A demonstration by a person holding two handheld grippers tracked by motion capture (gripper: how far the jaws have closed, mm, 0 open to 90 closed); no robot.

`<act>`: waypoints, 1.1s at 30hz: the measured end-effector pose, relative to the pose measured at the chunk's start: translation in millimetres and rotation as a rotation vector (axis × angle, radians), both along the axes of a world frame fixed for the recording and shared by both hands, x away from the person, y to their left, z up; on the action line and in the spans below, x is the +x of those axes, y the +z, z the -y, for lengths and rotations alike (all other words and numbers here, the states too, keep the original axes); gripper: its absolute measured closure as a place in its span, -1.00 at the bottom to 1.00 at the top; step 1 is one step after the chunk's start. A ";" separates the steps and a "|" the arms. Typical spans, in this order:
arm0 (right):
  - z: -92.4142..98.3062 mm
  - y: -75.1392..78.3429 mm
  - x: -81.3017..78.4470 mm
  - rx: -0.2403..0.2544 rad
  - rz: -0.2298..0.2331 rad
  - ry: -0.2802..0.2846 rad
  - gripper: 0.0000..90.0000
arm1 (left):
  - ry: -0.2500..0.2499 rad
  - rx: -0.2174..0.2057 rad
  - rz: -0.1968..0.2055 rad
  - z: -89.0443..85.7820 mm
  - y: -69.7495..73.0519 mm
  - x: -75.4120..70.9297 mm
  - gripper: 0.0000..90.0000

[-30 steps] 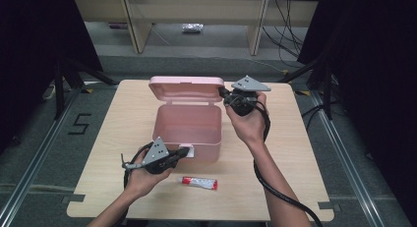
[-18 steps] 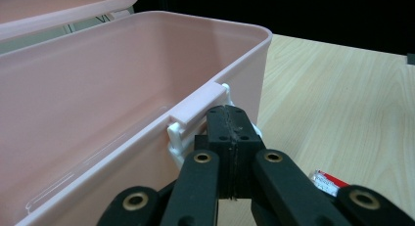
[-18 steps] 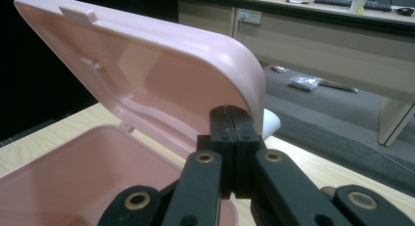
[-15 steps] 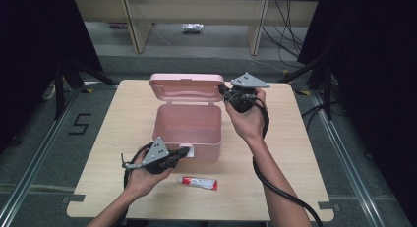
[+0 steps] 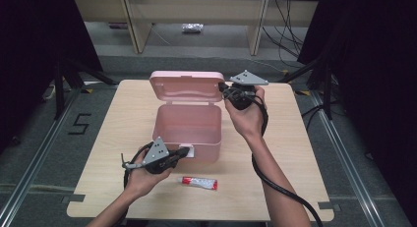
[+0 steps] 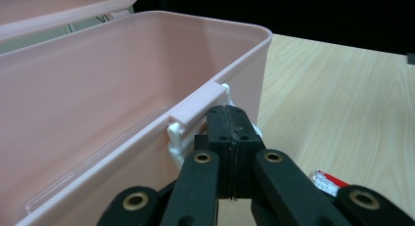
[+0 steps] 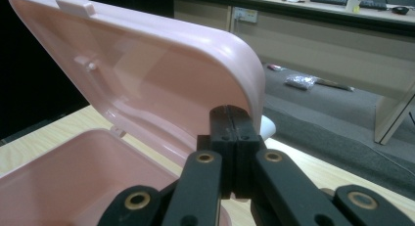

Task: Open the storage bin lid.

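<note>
Pink box (image 5: 189, 127): set at the centre of the frame on the wooden counter (image 5: 295, 153) in the high view, long axis run left to right across the frame, mouth upward. Interior seen as bare pink wall (image 6: 98, 103) in the left tool view.

Lid (image 5: 187, 85): raised at the upper edge of the box, stood nearly upright, its hollow inner face turned toward the lower frame. Inner face (image 7: 147, 74) seen in the right tool view, tilted back to the upper left.

White latch (image 6: 178, 135): fixed at the middle of the box's front rim.

Left tool (image 5: 183, 153): held low in the lower left of the frame, pointed rightward at the latch; jaws clenched together on nothing, tips (image 6: 230, 123) laid just beside the latch.

Right tool (image 5: 225, 91): held high at the upper right of the box, pointed leftward, forearm stretched up from the lower right; jaws pressed together with nothing between, tips (image 7: 231, 121) close against the lid's right edge.

Small red and white tube (image 5: 199, 183): laid flat near the lower centre, long axis left to right.
</note>
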State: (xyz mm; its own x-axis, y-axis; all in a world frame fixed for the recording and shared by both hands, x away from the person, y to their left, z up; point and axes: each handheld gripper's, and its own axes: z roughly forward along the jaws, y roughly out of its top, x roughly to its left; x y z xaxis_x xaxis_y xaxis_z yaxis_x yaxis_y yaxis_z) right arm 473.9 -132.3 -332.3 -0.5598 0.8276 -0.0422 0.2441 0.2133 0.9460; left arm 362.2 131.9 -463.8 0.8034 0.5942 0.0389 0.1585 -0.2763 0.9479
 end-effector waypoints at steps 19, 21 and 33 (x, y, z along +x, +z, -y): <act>-1.1 -2.7 13.5 -0.012 0.001 -0.013 1.00 | 0.002 -0.006 0.000 -0.1 -0.6 -0.2 0.99; -2.3 -3.0 13.8 -0.003 -0.009 -0.022 1.00 | 0.002 -0.006 0.000 -0.1 -0.6 -0.2 0.99; -2.7 -5.8 20.3 -0.013 -0.004 -0.031 1.00 | 0.000 -0.003 0.000 -0.1 -0.3 -0.1 0.99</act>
